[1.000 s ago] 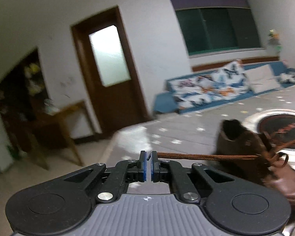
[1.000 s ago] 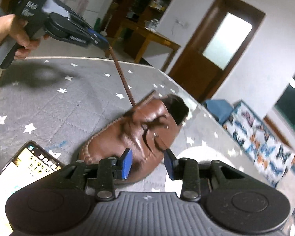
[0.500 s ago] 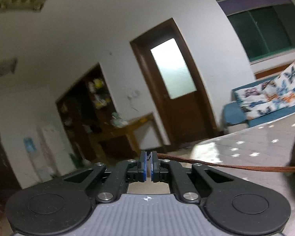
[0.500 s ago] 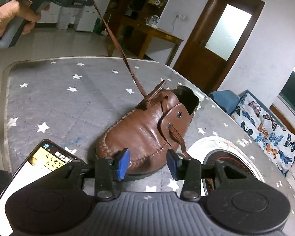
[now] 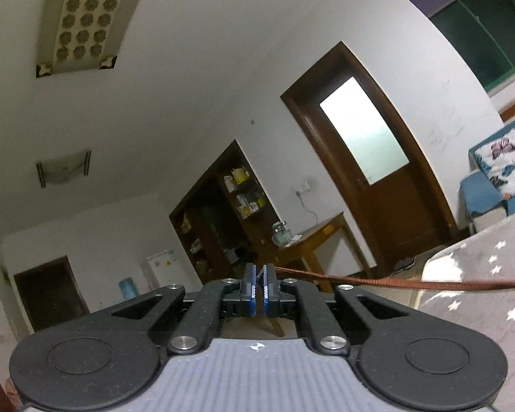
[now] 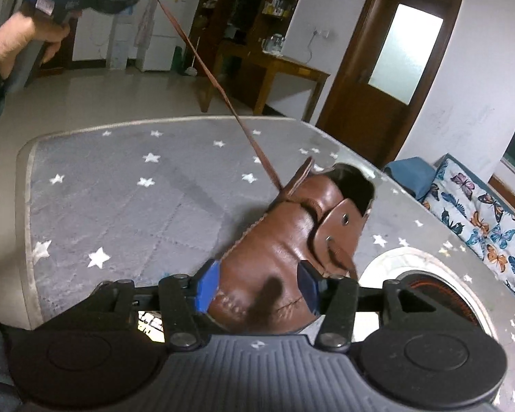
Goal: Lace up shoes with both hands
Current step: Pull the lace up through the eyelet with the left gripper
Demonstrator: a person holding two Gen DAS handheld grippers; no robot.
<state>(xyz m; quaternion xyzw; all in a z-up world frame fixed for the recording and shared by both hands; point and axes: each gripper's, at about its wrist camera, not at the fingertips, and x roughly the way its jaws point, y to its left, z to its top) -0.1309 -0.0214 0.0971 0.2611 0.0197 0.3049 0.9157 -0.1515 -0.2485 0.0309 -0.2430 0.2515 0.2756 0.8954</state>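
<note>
Brown leather shoe (image 6: 292, 240) lies low in the centre of the right wrist view on a grey star-print mat (image 6: 120, 189), toe toward the camera, heel opening toward the upper right, its long axis running diagonally. Its brown lace (image 6: 216, 79) stretches taut to the upper left, where the left gripper (image 5: 258, 283) is clenched on its end. The right gripper (image 6: 257, 288) is spread wide, its pads flanking the toe.

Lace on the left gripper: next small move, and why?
Probably close the right gripper on the shoe to steady it. The left gripper holds the lace taut and high; the right one straddles the toe, jaws open, and the shoe looks tipped.
</note>
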